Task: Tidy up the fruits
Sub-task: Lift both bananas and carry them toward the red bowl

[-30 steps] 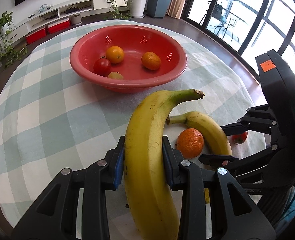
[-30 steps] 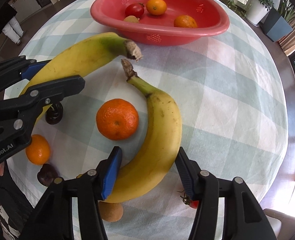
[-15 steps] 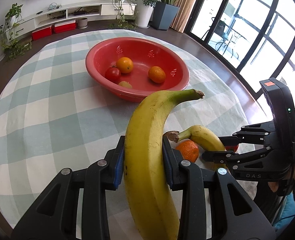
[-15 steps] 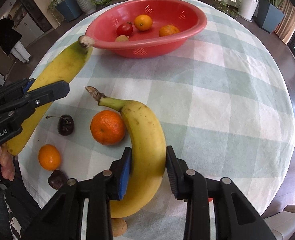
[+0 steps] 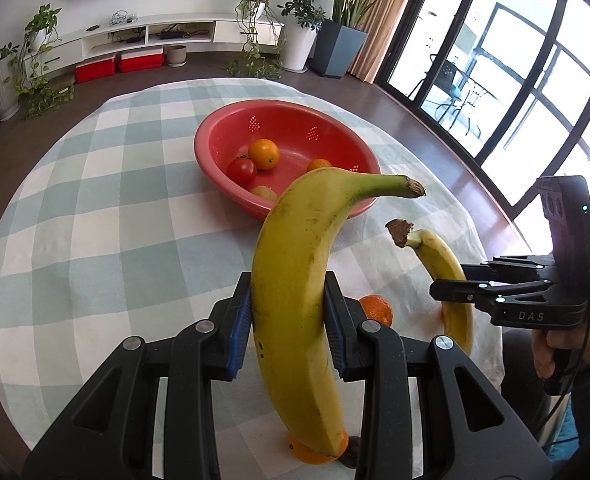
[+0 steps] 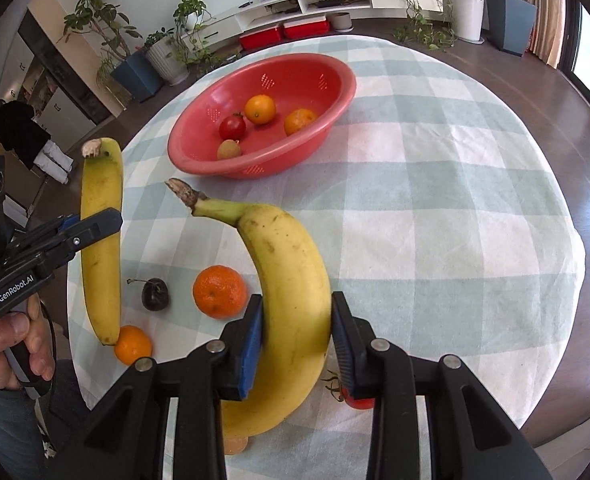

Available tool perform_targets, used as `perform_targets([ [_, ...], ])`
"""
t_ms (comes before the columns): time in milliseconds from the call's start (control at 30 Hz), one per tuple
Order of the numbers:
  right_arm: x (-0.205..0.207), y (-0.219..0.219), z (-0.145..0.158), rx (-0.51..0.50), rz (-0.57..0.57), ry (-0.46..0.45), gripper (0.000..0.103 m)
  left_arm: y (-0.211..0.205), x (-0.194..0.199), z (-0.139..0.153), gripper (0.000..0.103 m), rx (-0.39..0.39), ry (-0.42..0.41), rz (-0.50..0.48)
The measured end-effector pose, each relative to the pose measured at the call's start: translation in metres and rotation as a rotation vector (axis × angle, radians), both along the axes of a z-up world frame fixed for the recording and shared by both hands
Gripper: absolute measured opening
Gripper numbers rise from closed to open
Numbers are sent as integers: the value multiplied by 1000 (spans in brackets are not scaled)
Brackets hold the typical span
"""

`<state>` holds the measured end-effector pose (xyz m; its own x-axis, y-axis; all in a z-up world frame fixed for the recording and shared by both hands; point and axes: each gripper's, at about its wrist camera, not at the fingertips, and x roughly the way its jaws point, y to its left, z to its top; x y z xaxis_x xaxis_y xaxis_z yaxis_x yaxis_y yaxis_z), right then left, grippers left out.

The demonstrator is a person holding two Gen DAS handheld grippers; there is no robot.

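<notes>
the left gripper (image 5: 289, 320) had its jaws clenched on the larger banana (image 5: 295, 288), gripping it around mid-body with the stem pointing toward the red colander bowl (image 5: 223, 136). the right gripper (image 6: 297, 332) had its jaws clamped on the second banana (image 6: 291, 280), also near the middle, with the stem aimed at the same bowl. both bananas hung clear of the checked cloth on the counter (image 6: 435, 208), well short of the bowl. in the bowl lay 2 oranges, a tomato (image 6: 232, 127) and a small brownish-green fruit, too small to name. loose on the cloth near the person's side were a mandarin (image 6: 219, 291), a dark cherry (image 6: 155, 294), a smaller orange (image 6: 133, 345) and a red tomato (image 6: 355, 400) partly hidden behind the right jaw. as a judgement, a banana is light but long and curved, so a mid-body hold keeps it balanced and stops it swinging; its skin is smooth and the flesh soft, so a hard squeeze would bruise it and a slack one could let it rotate between the pads. the stem is stiffer but too thin for a sure hold. the round fruits would likely roll if nudged and want a grip across the widest part.
</notes>
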<state>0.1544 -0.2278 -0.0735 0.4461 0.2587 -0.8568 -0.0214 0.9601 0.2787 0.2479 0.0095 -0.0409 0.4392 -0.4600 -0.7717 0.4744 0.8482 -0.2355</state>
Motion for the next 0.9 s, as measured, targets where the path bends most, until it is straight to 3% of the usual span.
perform_targets([
  [367,19,15,-19,-2,17,18,35,-17,8,-41,32,192,70,15],
  [900,19,25,-31,-3,49,61,35,-31,14,-53,36,405,103,-105],
])
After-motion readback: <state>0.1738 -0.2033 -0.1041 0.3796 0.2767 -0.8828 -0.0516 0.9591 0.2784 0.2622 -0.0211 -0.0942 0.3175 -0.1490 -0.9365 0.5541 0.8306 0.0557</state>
